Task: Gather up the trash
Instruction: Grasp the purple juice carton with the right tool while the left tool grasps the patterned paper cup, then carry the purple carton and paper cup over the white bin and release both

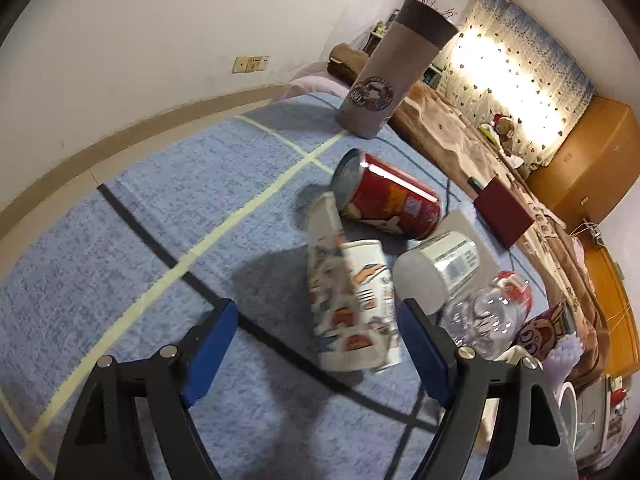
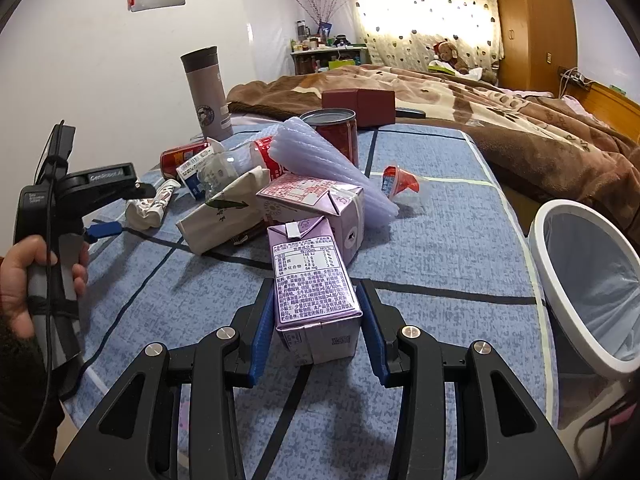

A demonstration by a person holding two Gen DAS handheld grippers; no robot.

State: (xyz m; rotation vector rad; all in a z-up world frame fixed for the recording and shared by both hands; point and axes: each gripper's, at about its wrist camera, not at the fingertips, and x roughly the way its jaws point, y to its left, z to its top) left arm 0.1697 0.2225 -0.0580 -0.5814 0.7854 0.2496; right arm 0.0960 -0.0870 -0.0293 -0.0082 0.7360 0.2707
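Motion-blurred paper cup [image 1: 354, 308]; bin [image 2: 548, 248] edge-cropped

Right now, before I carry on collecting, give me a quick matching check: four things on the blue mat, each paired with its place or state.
Things:
1. purple carton
2. red can
3. grey tumbler
4. white bin

States:
A. lying on its side
B. standing upright at the far end of the mat
C. between the right hand-held gripper fingers
D. at the mat's right edge, lined with a bag

Pairs: 1-C, 2-A, 3-B, 4-D
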